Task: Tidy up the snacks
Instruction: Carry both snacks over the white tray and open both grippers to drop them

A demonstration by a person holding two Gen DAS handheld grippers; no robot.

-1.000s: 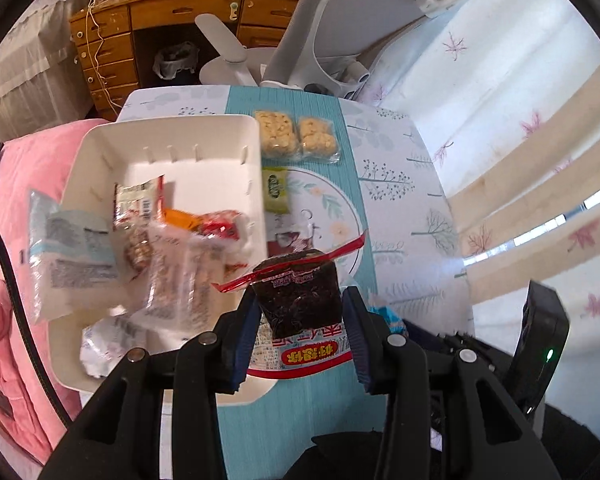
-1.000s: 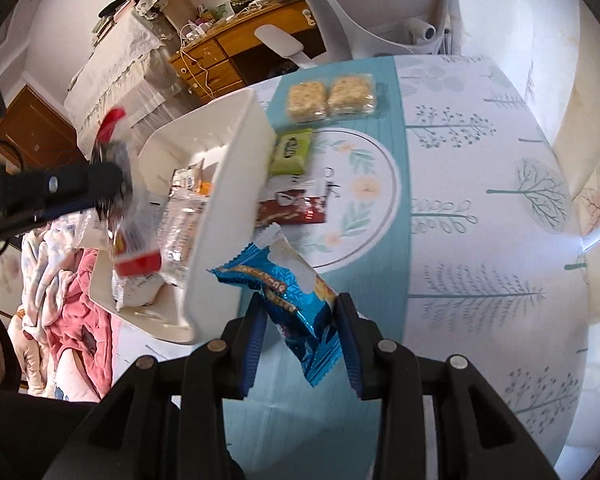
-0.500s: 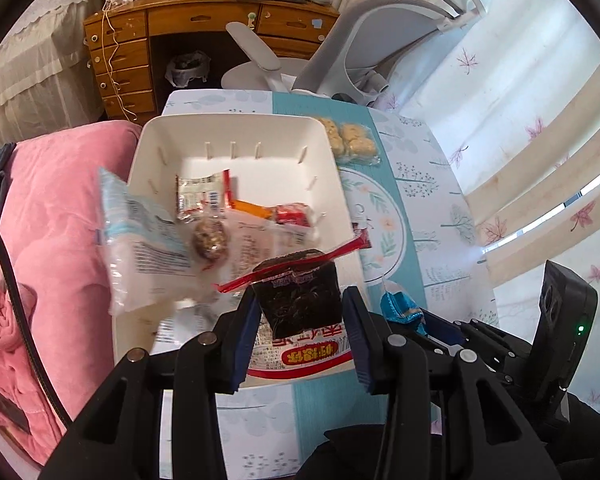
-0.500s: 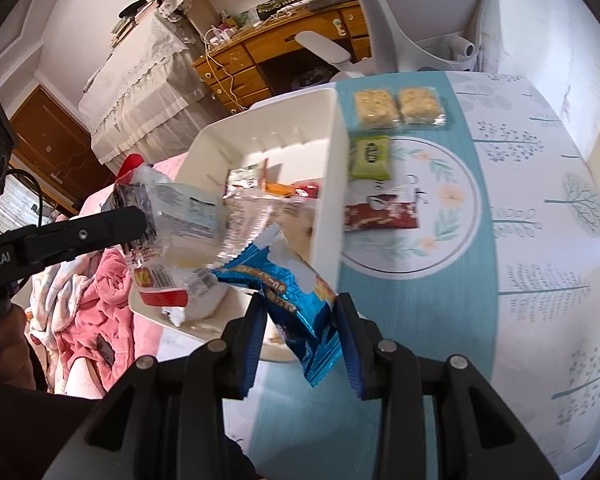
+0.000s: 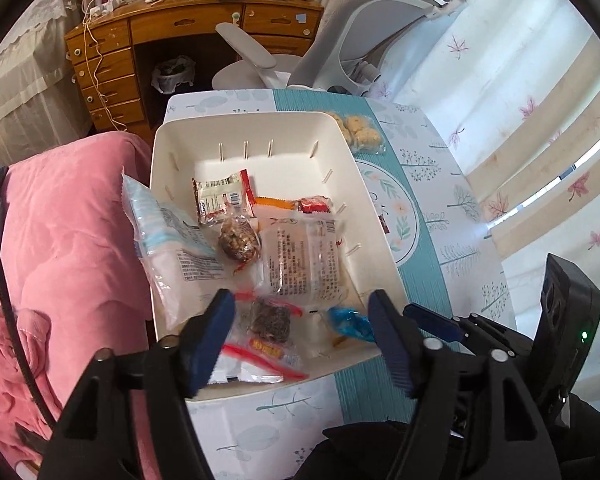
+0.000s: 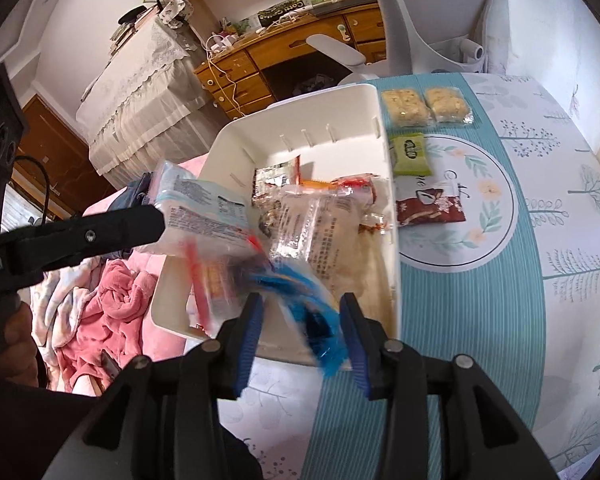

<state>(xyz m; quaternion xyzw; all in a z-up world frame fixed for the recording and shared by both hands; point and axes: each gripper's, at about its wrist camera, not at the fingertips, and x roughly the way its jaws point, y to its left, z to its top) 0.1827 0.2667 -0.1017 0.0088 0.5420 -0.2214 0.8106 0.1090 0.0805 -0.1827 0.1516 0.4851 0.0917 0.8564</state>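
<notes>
Both grippers are parked over the near end of the white bin point(image 5: 256, 128), angled down into it, which makes sense since that's where the snacks are being collected. The left gripper point(image 5: 300, 320) has its fingers spreading apart and nothing is pinched between them now: the dark snack packet with red trim point(image 5: 270, 322) lies loose on the pile right under them. The right gripper point(image 6: 300, 316) is opening too, and the blue wrapper point(image 6: 320, 332) sits blurred between its fingers, so I'd say it's slipping free rather than being squeezed; in the left view the same blue wrapper point(image 5: 350, 320) shows just inside the bin's near right corner.

The bin already holds a fair heap: a big clear bag point(image 5: 172, 248) leaning over the left wall, a flat clear pack point(image 5: 304, 256), a round nutty one point(image 5: 238, 242) and a few small wrappers toward the back.

Still out on the bench point(image 6: 540, 240), right of the bin: two cracker packs point(image 6: 424, 106), a green packet point(image 6: 412, 154) and a dark red packet point(image 6: 430, 210). So my guess is the job's maybe half done, and those four are next. They lie flat, so getting fingers under an edge could be fiddly.
</notes>
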